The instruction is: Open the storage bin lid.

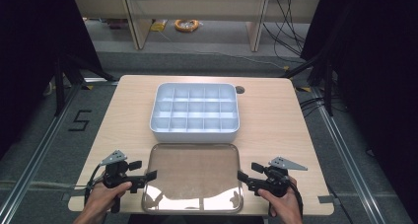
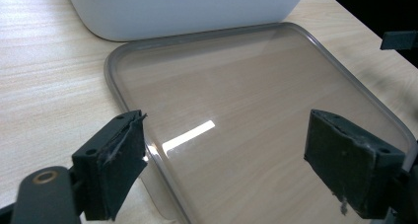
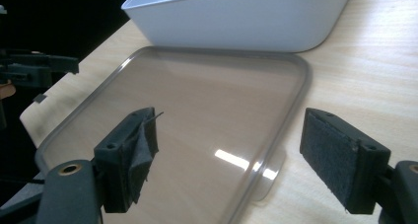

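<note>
White divided box (image 2: 187, 9) cropped above.

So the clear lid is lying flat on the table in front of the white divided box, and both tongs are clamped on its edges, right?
Not quite. The clear lid does lie before the white divided box, but the left tongs and right tongs stand open, as both gripper views show.

– What lies beyond the table (image 1: 276, 120)?
– Grey carpet (image 1: 207, 39), pale wooden furniture legs (image 1: 134, 21) along the top, an orange cable coil (image 1: 187, 24) between them.
– And the sides?
– Black curtains (image 1: 29, 46) both sides; a "5" marking (image 1: 80, 120) at left.
</note>
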### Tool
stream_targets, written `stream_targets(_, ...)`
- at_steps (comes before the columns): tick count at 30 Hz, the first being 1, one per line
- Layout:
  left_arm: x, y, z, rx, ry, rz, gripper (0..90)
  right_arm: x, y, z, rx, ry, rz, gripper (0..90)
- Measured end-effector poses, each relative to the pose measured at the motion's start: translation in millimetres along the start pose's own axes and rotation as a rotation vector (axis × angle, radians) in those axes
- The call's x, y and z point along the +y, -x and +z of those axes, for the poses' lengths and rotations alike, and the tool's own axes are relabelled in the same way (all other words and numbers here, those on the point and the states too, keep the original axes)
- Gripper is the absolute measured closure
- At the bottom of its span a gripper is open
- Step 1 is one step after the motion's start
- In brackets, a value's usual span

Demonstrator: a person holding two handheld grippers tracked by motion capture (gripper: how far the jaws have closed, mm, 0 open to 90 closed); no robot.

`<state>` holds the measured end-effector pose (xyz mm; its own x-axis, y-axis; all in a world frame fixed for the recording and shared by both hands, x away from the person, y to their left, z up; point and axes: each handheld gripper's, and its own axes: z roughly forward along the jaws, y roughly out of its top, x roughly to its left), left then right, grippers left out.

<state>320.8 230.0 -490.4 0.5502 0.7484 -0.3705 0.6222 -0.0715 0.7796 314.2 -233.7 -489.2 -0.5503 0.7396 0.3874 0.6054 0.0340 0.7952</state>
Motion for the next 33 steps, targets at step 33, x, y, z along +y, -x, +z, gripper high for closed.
stream_targets(33, -24.7, 28.4, -12.3, -0.05, -0.059, 0.053, 15.1, -35.3, -34.5, -20.6, 0.034, -0.115, -0.014, 17.1)
